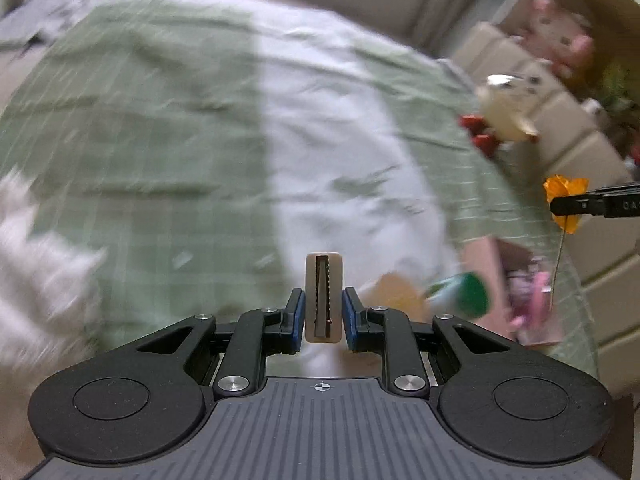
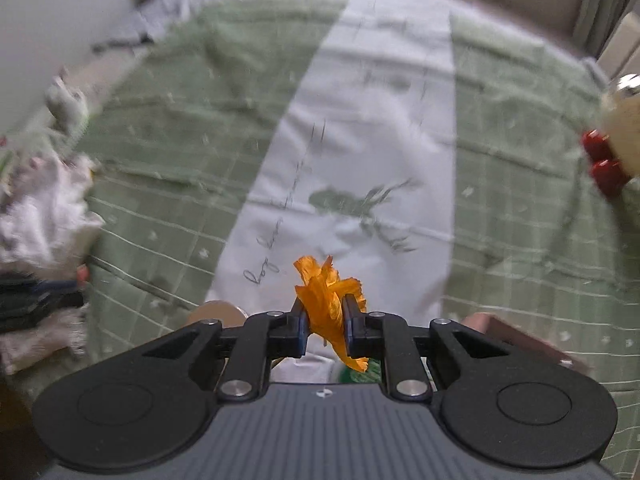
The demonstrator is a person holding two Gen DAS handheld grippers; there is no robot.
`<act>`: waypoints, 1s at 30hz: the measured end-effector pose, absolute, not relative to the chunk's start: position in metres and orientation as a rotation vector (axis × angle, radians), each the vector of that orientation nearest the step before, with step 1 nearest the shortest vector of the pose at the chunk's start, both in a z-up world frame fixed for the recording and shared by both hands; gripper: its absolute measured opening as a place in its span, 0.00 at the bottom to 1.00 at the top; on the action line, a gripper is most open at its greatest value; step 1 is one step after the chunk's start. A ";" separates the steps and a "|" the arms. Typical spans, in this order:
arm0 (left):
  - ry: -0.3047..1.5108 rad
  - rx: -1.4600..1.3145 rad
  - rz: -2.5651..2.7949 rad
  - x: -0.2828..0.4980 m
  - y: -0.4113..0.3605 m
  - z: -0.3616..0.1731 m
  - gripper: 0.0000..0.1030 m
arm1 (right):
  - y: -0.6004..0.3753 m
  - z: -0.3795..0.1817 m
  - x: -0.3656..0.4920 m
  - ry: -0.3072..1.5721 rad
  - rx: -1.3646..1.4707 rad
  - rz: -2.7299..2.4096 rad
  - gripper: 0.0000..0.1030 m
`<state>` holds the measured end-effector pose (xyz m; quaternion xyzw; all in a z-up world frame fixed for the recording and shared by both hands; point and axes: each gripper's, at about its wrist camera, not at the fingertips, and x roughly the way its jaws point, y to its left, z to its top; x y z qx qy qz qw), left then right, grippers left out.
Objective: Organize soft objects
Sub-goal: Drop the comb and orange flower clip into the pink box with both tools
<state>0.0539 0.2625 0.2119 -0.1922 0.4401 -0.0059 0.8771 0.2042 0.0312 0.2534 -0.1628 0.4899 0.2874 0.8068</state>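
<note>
Above the green-and-white bedspread (image 2: 168, 168), the right gripper (image 2: 325, 322) pinches an orange artificial flower (image 2: 326, 300) at its bloom. The left gripper (image 1: 323, 312) clamps a beige hair clip (image 1: 324, 298) upright. A white fluffy toy (image 2: 44, 212) lies far left.

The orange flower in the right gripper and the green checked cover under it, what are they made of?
The orange flower looks artificial: thin, crinkled petals, probably fabric or paper, on a thin wire-like stem. The green checked cover looks like soft matte woven cloth, since it wrinkles and folds. Blur leaves both uncertain.
</note>
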 end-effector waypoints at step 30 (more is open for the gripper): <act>1.084 -0.125 -0.385 0.213 -0.070 0.088 0.24 | -0.267 0.169 0.171 1.075 -0.193 0.315 0.16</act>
